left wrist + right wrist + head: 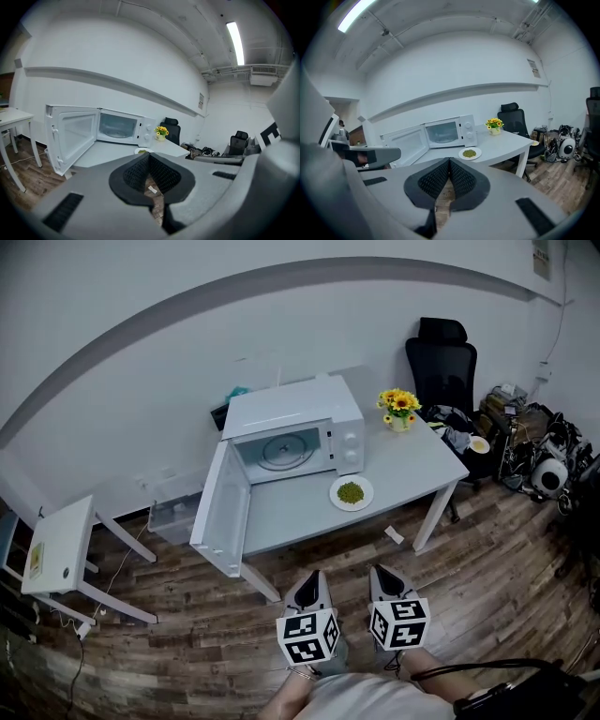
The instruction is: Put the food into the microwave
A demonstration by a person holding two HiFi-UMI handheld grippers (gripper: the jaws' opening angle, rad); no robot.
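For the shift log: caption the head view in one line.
Left gripper and right gripper, shut and empty, hover short of the table; the food plate sits outside the open microwave.

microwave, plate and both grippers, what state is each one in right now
microwave: cavity empty, only the bare turntable inside
microwave door: swung wide open
plate of food: resting on the table in front of the microwave, not held
left gripper: shut, nothing between the jaws
right gripper: shut, nothing between the jaws

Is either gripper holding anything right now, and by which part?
Nothing is held. The left gripper and right gripper are both shut, empty; the plate of food sits on the table.
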